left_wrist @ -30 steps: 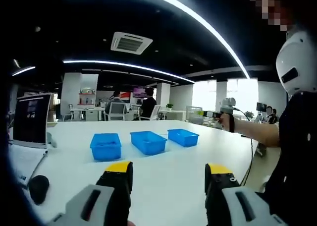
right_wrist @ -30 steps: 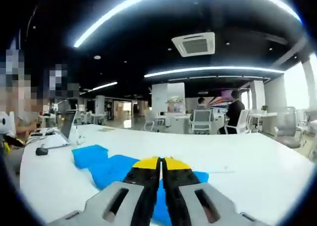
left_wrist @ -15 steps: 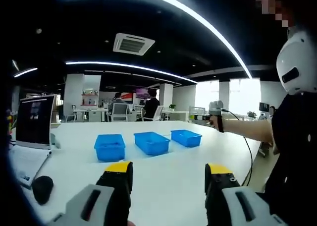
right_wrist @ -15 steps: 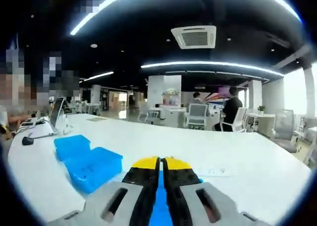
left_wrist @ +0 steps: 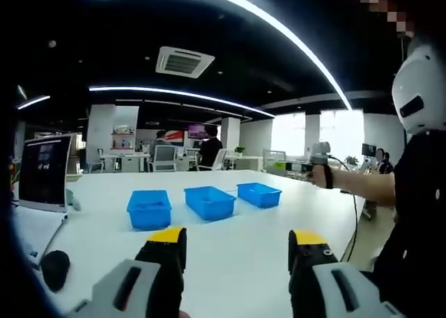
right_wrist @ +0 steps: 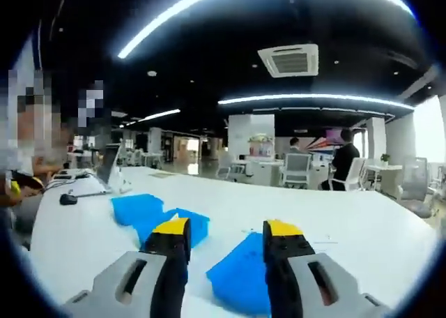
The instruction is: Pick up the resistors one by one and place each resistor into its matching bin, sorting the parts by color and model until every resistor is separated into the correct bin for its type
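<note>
Right gripper view shows the right gripper (right_wrist: 226,238) has just spread from shut to wide, empty, above the blue bins (right_wrist: 240,276), the left gripper (left_wrist: 237,252) wide and empty; resistors too small to place, so sorting looks barely begun.

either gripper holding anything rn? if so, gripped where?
Nothing is held. The left gripper has its jaws apart over bare table. The right gripper is open too, above the blue bins, with nothing between its jaws.
</note>
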{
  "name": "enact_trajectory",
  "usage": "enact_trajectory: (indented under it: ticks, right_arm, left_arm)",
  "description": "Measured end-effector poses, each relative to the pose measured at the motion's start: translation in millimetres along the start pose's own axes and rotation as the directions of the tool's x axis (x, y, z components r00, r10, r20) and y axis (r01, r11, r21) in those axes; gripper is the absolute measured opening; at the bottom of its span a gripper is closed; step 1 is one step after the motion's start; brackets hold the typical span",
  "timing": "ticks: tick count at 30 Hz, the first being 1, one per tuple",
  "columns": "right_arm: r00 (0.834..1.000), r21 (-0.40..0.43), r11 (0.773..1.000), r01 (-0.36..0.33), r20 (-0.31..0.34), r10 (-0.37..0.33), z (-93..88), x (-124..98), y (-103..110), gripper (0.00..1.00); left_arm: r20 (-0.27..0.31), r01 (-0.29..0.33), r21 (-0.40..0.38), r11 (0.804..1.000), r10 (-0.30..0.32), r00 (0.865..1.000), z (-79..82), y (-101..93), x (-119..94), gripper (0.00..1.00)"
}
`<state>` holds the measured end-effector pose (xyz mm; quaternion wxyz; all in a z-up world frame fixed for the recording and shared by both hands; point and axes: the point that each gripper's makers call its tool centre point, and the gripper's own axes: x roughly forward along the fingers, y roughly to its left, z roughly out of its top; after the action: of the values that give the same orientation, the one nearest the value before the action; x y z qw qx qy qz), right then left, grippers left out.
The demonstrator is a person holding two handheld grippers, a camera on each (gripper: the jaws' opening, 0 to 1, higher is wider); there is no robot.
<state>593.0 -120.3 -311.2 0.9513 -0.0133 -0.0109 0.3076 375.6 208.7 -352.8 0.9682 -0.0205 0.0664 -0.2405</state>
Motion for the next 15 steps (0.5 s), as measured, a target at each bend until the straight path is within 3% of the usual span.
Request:
enact_trajectory:
  ticks: [7,13,15]
  right_arm:
    - [0.998,-0.009,0.998,-0.061,-0.011,0.061,-18.1,-79,58,0.49]
    - [0.997,-0.053,0.998,0.03,-0.071,-0.034,-41.9,-143,70,0.53]
    - [0.996,-0.055,0.997,0.05,-0.077,-0.054,-43.0,-155,71,0.55]
  left_arm:
    - [-0.007,0.01,0.008,1.0,-0.01,1.0,0.8,-1.7,7,0.61]
    - [-0.017,0.003,-0.004,1.0,-0.003,1.0,-3.5,1.0,11,0.62]
    - [-0.02,0.003,-0.004,1.0,-0.003,1.0,-4.7,0.9,12,0.63]
